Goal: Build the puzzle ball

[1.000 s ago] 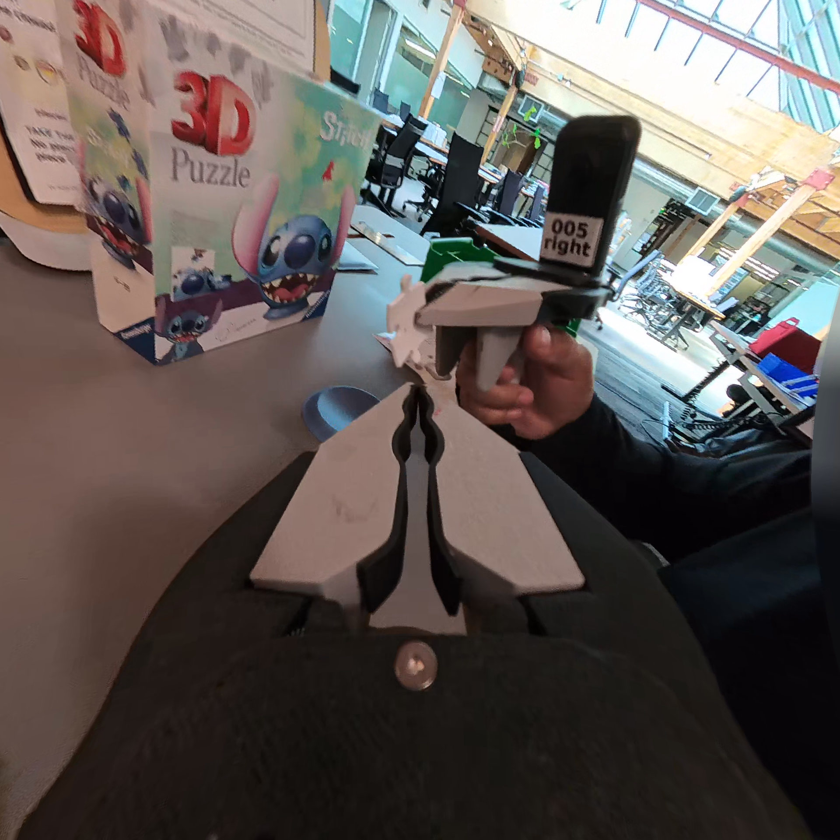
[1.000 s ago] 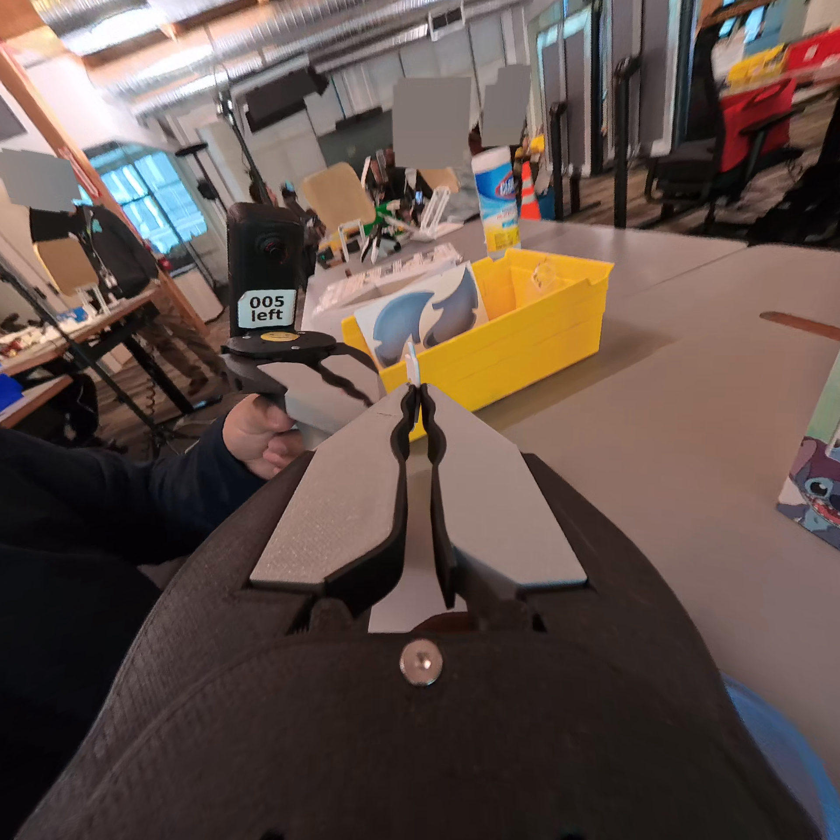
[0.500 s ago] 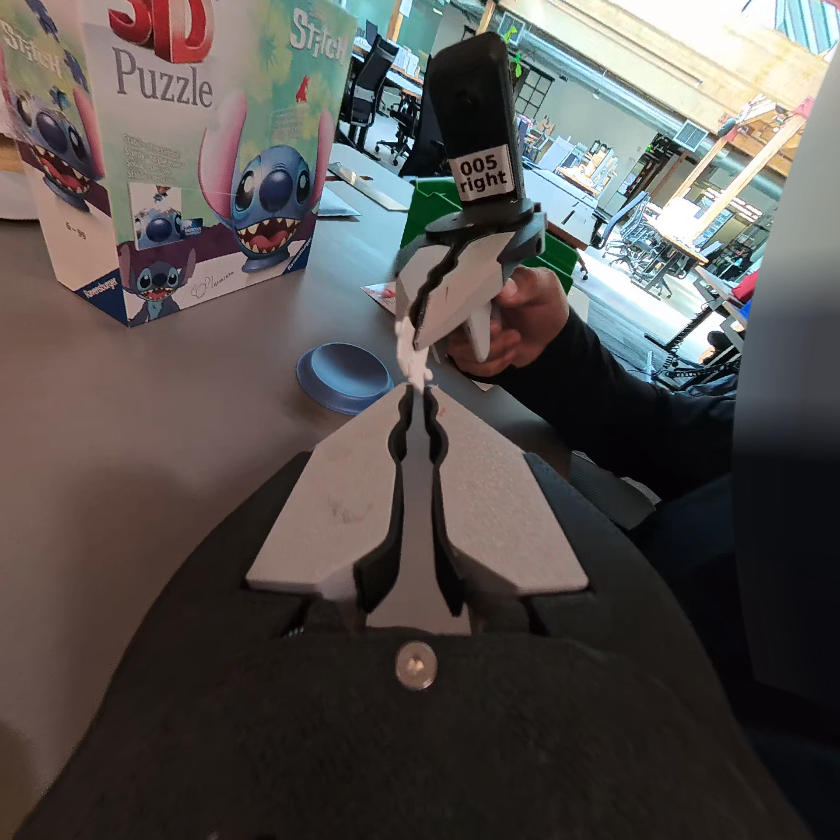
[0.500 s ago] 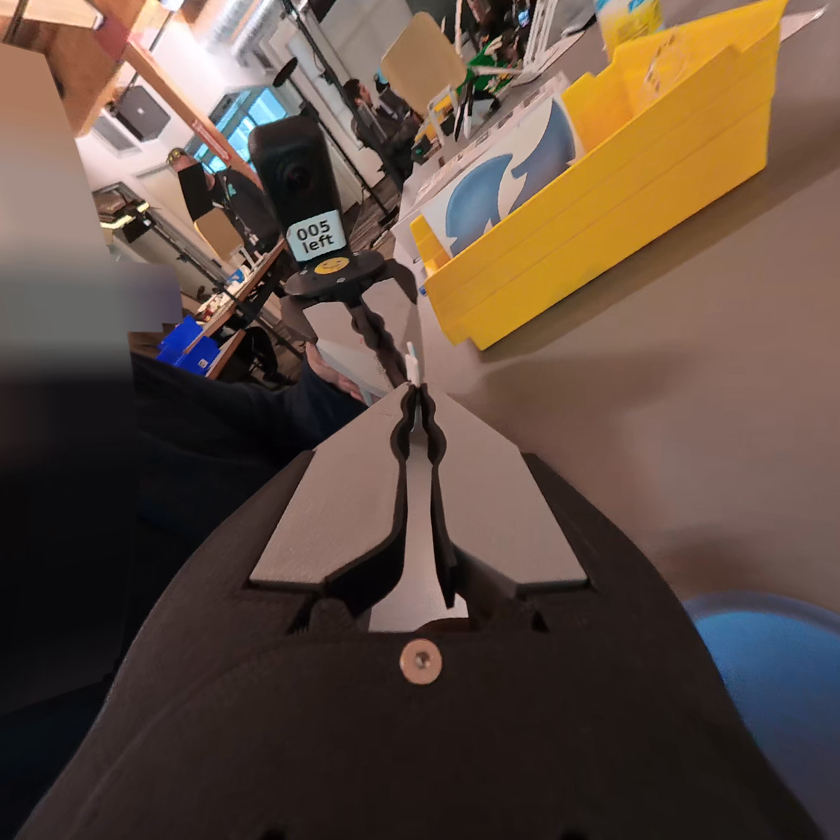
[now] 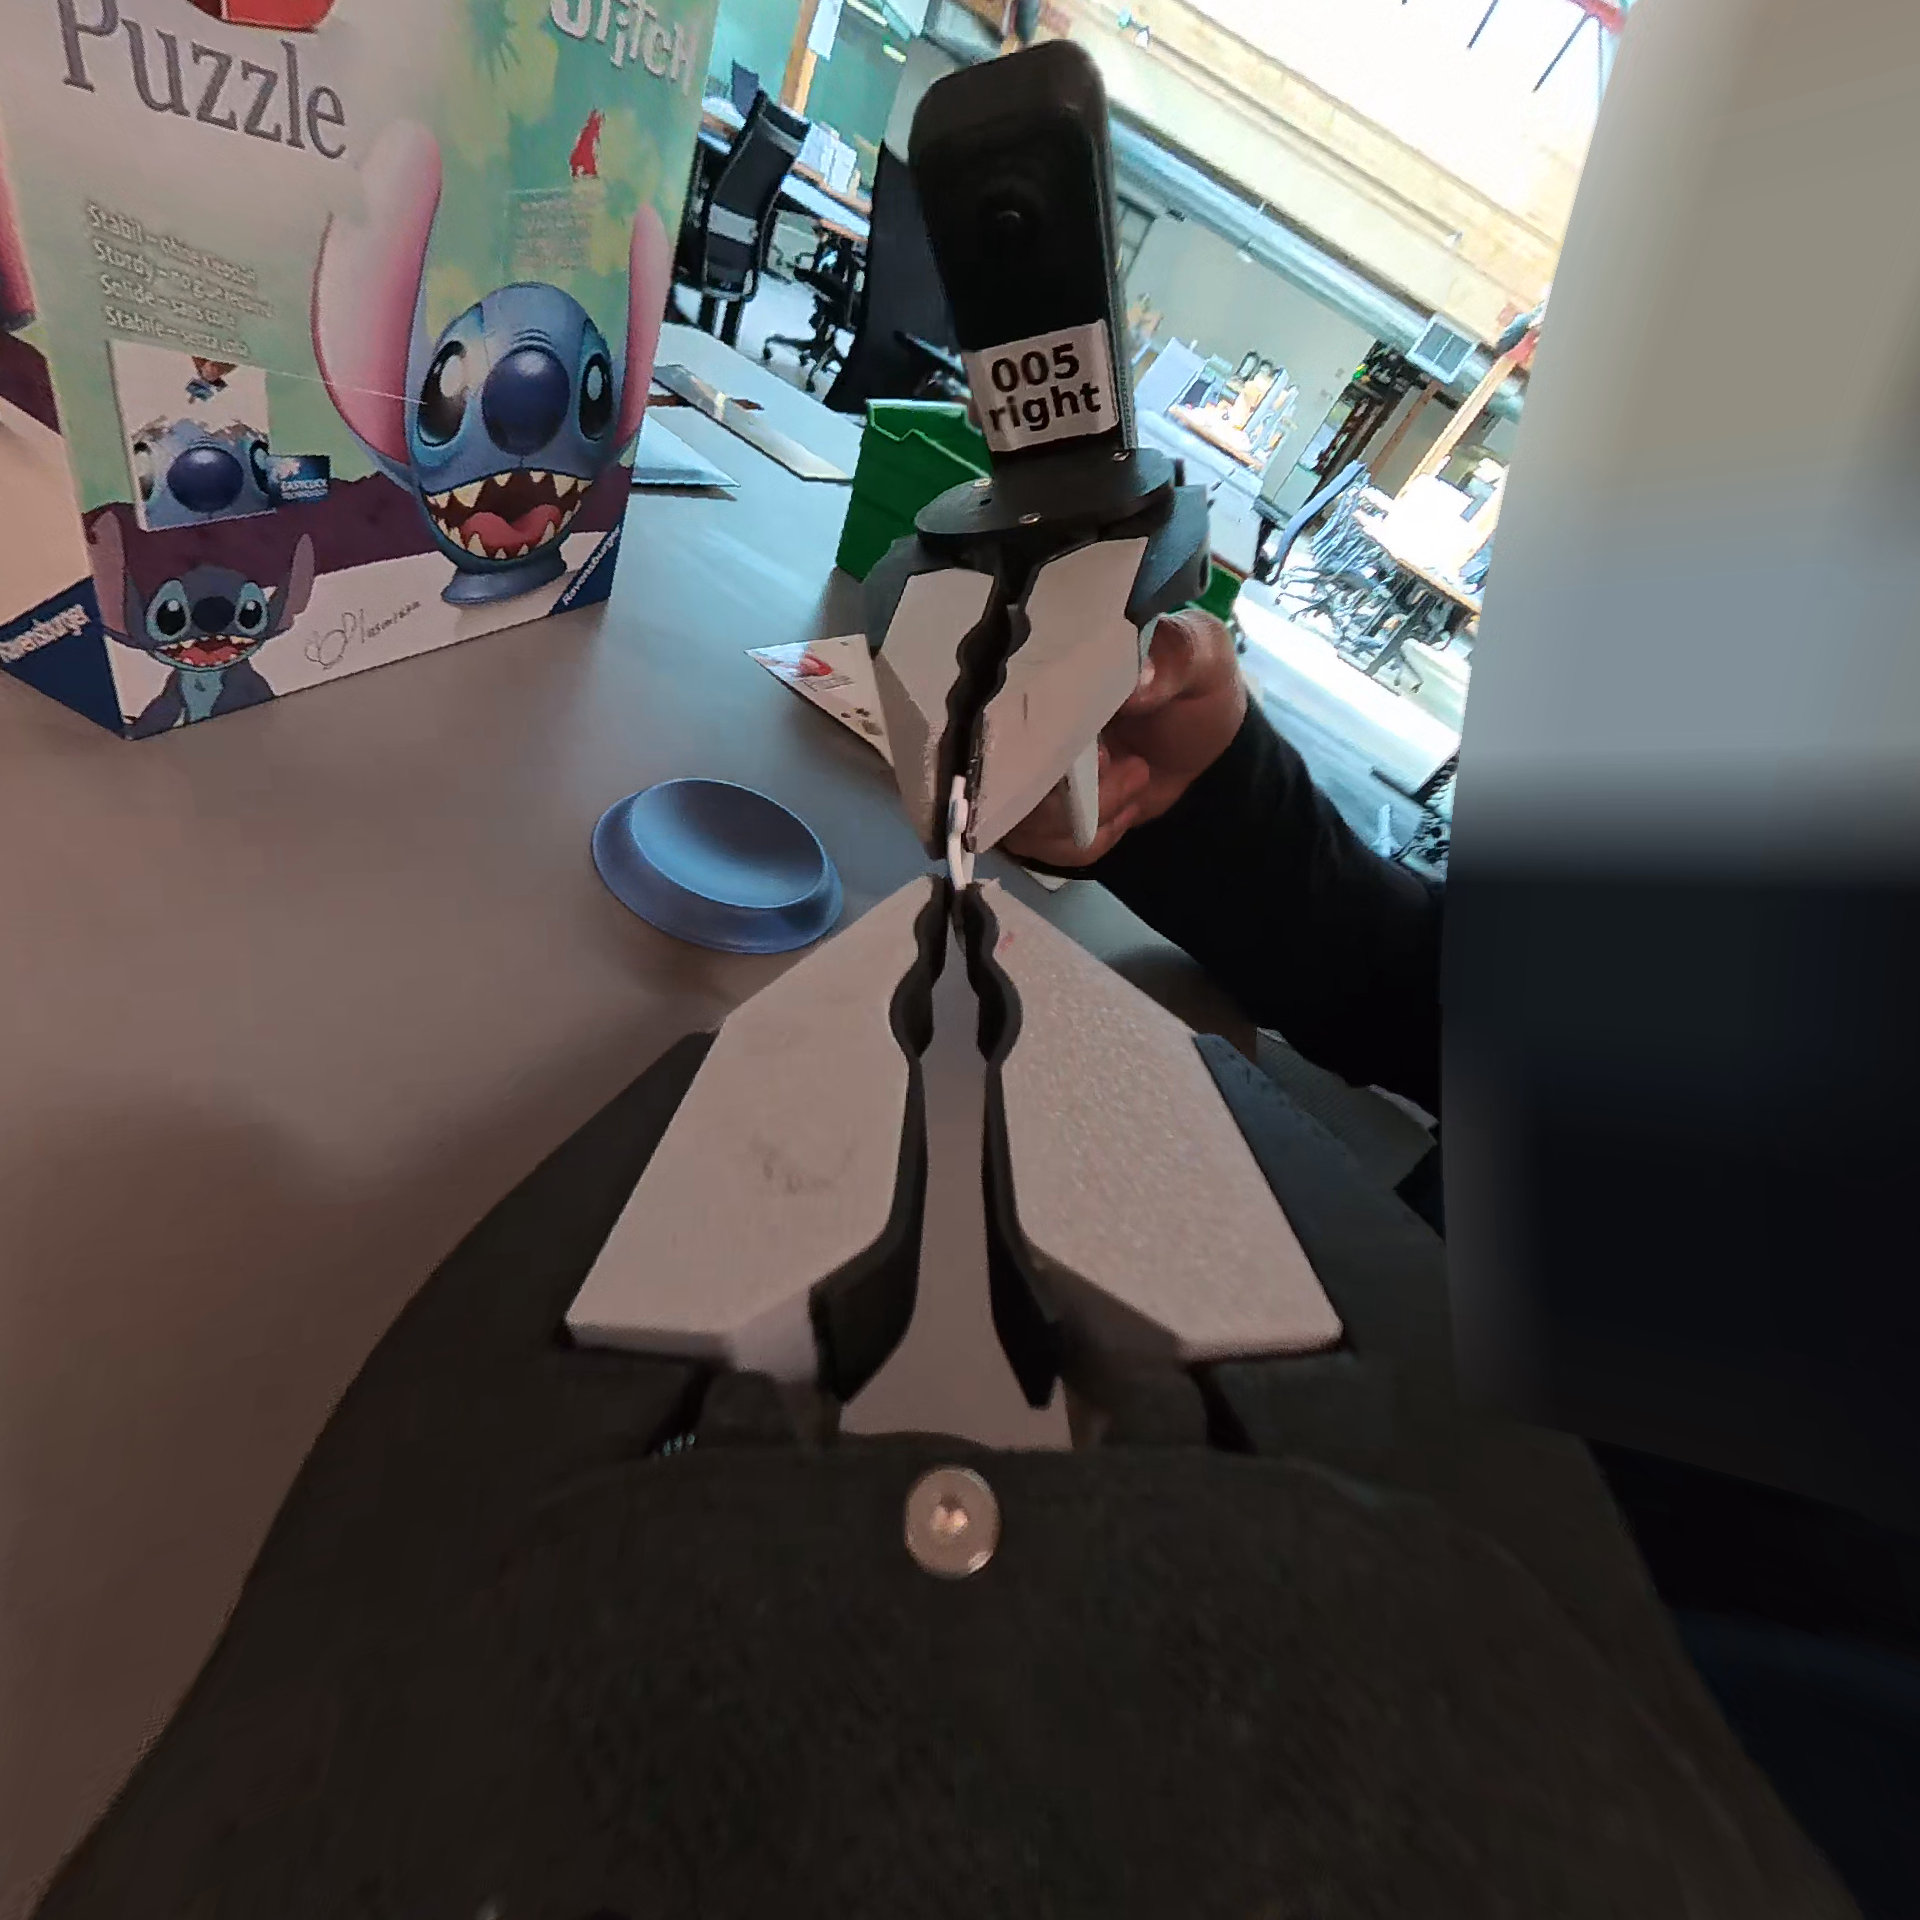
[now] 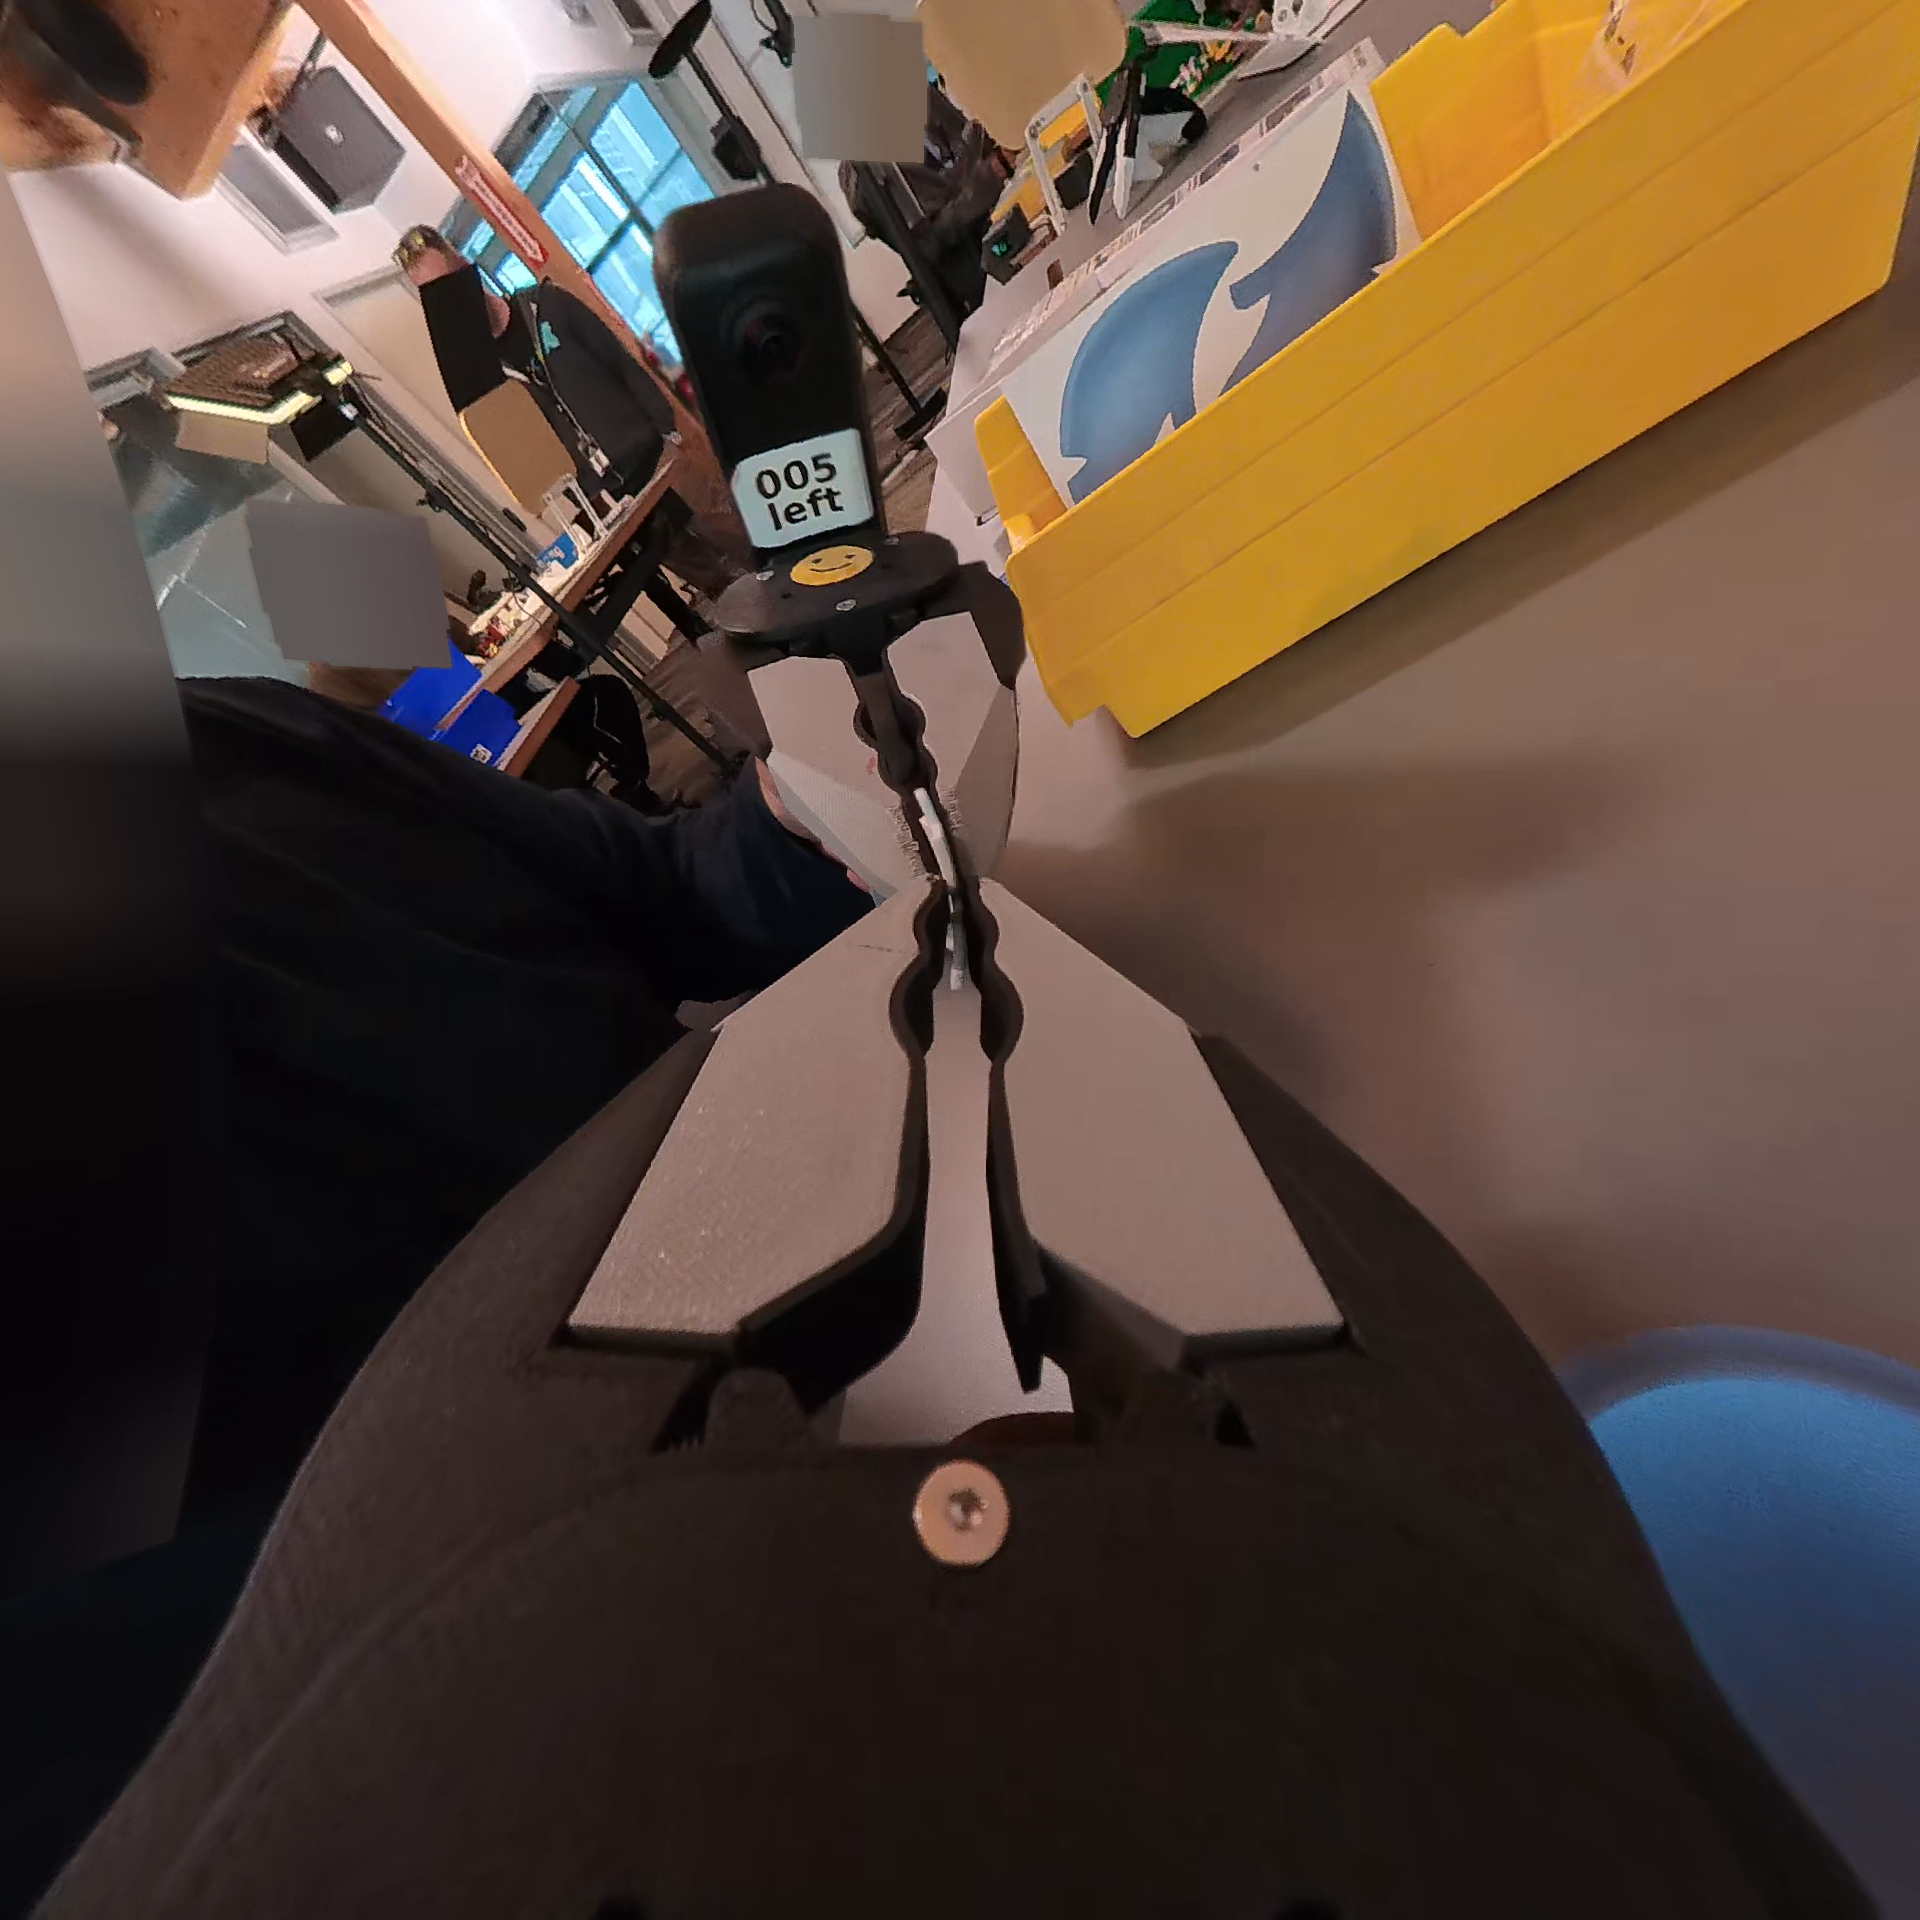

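Note:
In the left wrist view my left gripper [image 5: 951,896] is shut at its tips on a thin white puzzle piece, which barely shows there. My right gripper [image 5: 954,844] faces it tip to tip, shut on a white puzzle piece [image 5: 958,821] seen edge-on. The two pieces meet just above the table. In the right wrist view my right gripper [image 6: 951,896] pinches its piece [image 6: 958,948]. The left gripper [image 6: 940,864] opposite holds its own white piece [image 6: 928,816]. Whether the pieces have locked together cannot be told.
A blue round stand [image 5: 717,868] lies on the grey table [image 5: 260,987] left of the grippers; it also shows in the right wrist view [image 6: 1766,1558]. The puzzle box [image 5: 312,364] stands behind, with a green bin [image 5: 914,488]. A yellow bin [image 6: 1455,416] holds printed sheets. Less than 4 cm separates the two grippers' tips.
Both grippers swung to face each other and closed the gap. The right gripper turned from side-on to pointing at the left, and the two pieces now touch tip to tip.

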Available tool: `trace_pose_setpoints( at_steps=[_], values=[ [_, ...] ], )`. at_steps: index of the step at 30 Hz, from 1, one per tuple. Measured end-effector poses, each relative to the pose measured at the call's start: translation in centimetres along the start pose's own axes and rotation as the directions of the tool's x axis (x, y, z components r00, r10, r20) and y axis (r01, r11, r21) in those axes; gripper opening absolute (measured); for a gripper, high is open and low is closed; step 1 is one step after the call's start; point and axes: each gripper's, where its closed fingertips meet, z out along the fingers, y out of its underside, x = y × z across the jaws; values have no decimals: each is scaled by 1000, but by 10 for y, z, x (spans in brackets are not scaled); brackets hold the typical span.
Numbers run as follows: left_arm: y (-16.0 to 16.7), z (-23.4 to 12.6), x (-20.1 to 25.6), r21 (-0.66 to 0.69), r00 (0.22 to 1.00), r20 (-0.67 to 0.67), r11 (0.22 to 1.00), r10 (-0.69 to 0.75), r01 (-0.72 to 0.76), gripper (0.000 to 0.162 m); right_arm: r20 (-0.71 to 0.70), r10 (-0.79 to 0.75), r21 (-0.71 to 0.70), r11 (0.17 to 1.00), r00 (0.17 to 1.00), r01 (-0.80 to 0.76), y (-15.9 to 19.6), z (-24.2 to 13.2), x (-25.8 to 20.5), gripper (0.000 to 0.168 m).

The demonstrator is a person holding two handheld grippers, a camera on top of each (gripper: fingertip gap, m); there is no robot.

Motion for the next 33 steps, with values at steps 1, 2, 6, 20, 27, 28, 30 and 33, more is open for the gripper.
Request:
trace_pose_setpoints(
  at_steps=[1, 2, 6, 20, 27, 28, 30, 33],
  values=[
    [0, 0, 0, 10, 1000, -17, 1000, -14, 14, 0, -1, 0, 1, 1000, 1000, 0, 0, 0, 0, 0],
    [-1, 0, 1, 18, 999, -35, 999, -28, 28, 0, 2, 1, 2, 1000, 1000, -1, 0, 0, -1, 0],
    [-1, 0, 2, 37, 996, -73, 998, -43, 46, 0, 22, 19, 9, 1000, 1000, -20, -1, 0, -2, 0],
    [-3, 2, 2, 69, 993, -12, 991, 118, -117, 0, 19, -27, 16, 1000, 999, 27, -2, -3, -4, 1],
    [-2, 3, 0, 60, 989, 20, 987, 148, -149, 0, 10, -22, 13, 1000, 1000, 22, -1, -4, -1, 1],
    [-1, 3, 0, 56, 990, 18, 988, 143, -144, 0, 7, -22, 9, 1000, 1000, 22, 0, -3, -1, 0],
    [1, 3, -1, 42, 991, 10, 990, 132, -132, 1, -14, -25, -4, 1000, 1000, 25, 2, -3, 3, 0],
    [6, 1, -8, -3, 987, 41, 988, 153, -153, 5, -57, -11, -17, 1000, 998, 10, 6, -4, 13, 0]
  ],
)
